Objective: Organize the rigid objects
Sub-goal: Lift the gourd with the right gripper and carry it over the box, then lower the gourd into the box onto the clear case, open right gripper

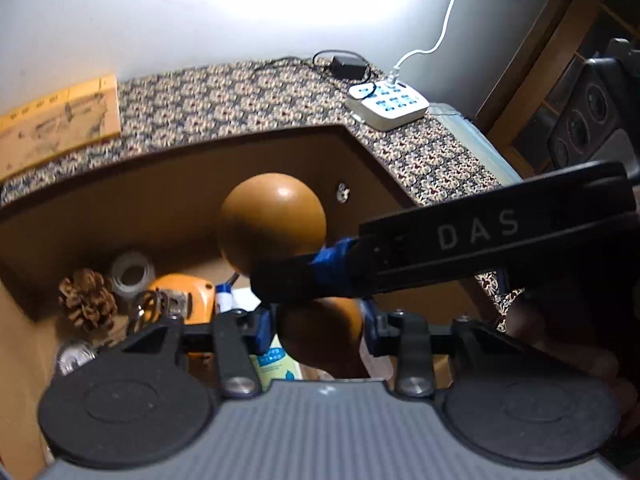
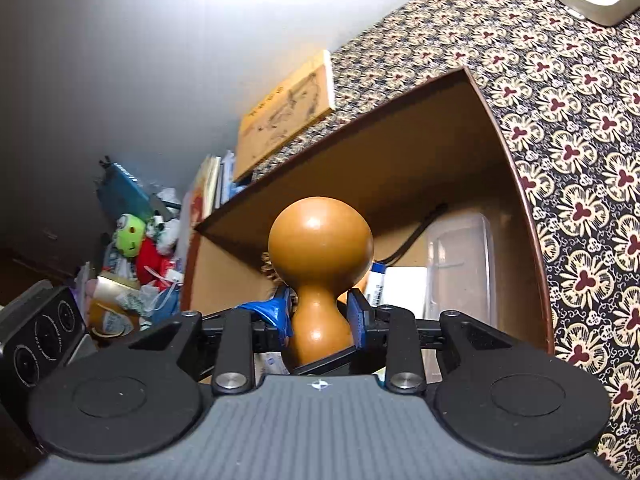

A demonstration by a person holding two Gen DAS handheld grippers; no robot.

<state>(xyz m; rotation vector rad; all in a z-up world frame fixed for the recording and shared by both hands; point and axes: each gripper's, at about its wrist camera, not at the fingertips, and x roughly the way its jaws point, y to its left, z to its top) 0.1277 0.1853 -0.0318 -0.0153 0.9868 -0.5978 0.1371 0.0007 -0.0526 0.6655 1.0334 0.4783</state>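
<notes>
Pale wall [image 1: 160,20] glare-lit, floral-patterned tabletop [image 1: 240,96], brown wooden frame [image 1: 532,80]

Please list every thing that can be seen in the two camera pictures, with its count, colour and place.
gourd: one, brown, gripped at its neck and at its lower bulb, in front of the open box
box: one, brown, open, on the patterned cloth
pine cone: one, brown, inside the box, left
tape roll: one, grey, inside the box, behind the pine cone
clear container: one, transparent, inside the box, right
book: one, yellow, lying behind the box
power strip: one, white, on the cloth, far right
white cable: one, plugged into the power strip
right gripper: one, black, blue fingers, shut on the gourd's neck
left gripper: one, black, shut on the gourd's lower bulb
</notes>
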